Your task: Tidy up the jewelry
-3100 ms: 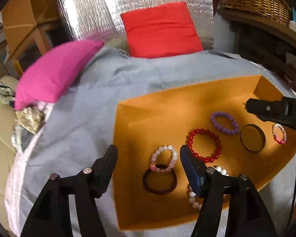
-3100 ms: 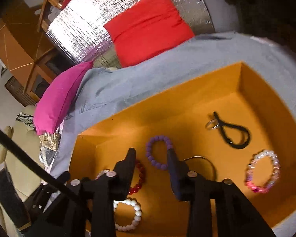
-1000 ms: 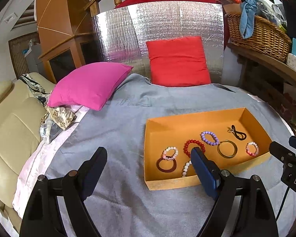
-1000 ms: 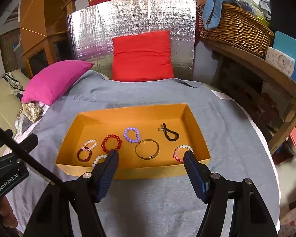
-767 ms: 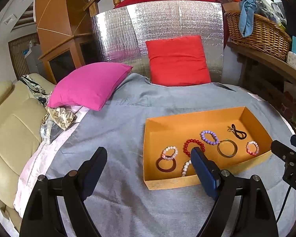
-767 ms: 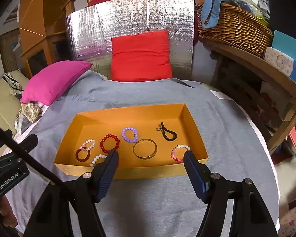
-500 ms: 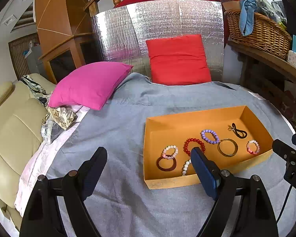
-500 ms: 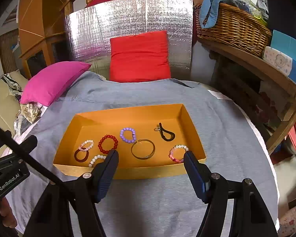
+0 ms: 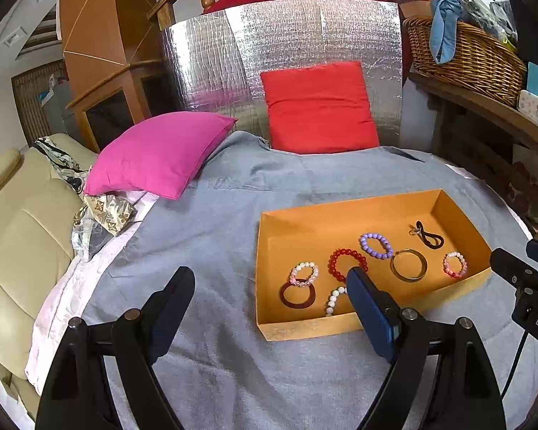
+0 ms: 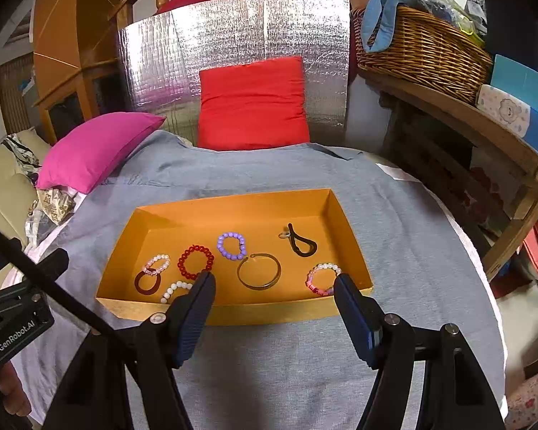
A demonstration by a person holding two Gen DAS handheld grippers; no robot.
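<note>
While both claws hang above the grey cloth (image 10: pixel 305 358), neither grips anything: the left claw (image 9: pixel 269 286) gapes wide, the right claw (image 10: pixel 272 286) stands parted. Ahead of the right claw sits the shallow orange cardboard tray (image 10: pixel 233 313). Inside it, left to right: dark brown ring bracelet (image 10: pixel 147 282), pale pink bead bracelet (image 10: pixel 156 263), white bead strand (image 10: pixel 174 291), red bead bracelet (image 10: pixel 196 256), purple bead bracelet (image 10: pixel 231 245), gold bangle (image 10: pixel 259 271), black cord loop (image 10: pixel 303 244), pink-and-white bead bracelet (image 10: pixel 322 278).
</note>
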